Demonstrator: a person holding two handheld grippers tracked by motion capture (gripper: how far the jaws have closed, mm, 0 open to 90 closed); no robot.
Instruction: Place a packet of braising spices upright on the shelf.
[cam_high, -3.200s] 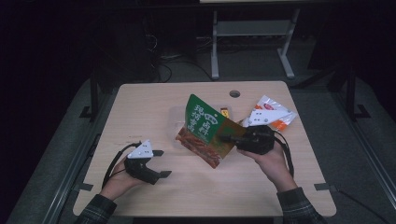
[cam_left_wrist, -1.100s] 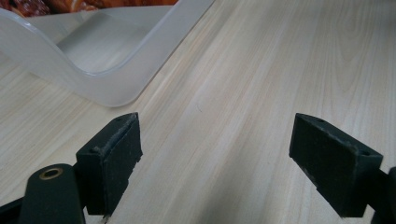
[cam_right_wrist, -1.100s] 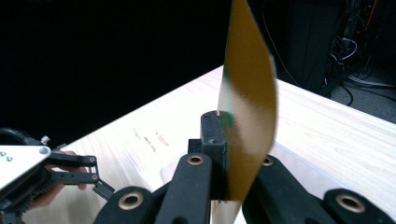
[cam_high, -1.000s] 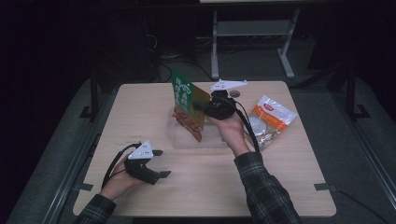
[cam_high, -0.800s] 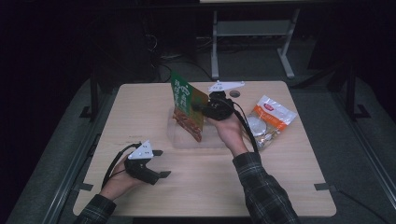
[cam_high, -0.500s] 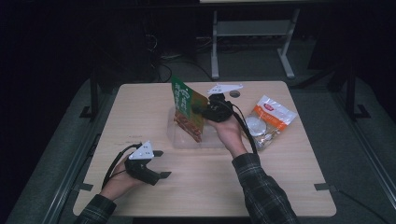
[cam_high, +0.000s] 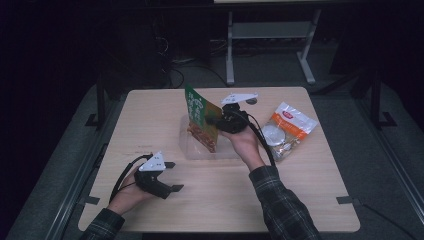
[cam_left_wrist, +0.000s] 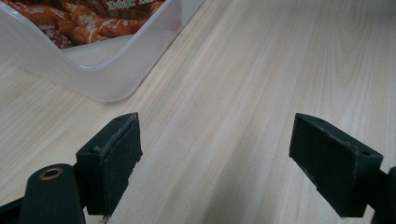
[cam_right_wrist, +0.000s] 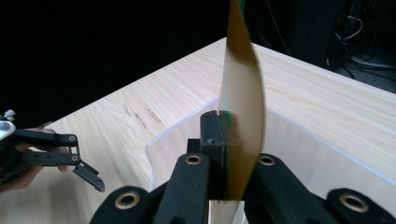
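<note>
The green snack bag (cam_high: 201, 120) carries pale lettering on its upper half, too small to read, and its lower half pictures reddish-brown strips of food. It stands upright on its edge in the clear plastic tub (cam_high: 190, 150), which sits near the middle of the wooden surface (cam_high: 150, 115) — the bag's bottom is down inside the tub, its top rising well above the rim. The right gripper (cam_high: 216, 120) is clamped on the bag's edge from the tub's right side; in the right gripper view (cam_right_wrist: 224, 140) the two black jaws press together on the thin, slightly bowed sheet of the bag (cam_right_wrist: 240, 107), seen edge-on, with the tub's wall (cam_right_wrist: 173, 140) just below.

A second bag (cam_high: 289, 131), white and orange with a small red label at its top corner, lies flat on the surface to the right of the tub, well apart from it; its writing cannot be made out either. That makes two bags, one tub and two grippers in all.

The left gripper (cam_high: 167, 176) rests on the surface nearer the person than the tub, off its left corner, held in the left hand (cam_high: 131, 192). Its jaws stand wide apart over bare wood — the left gripper view (cam_left_wrist: 215, 163) shows nothing between them, with a corner of the tub (cam_left_wrist: 100, 70) just ahead.
</note>
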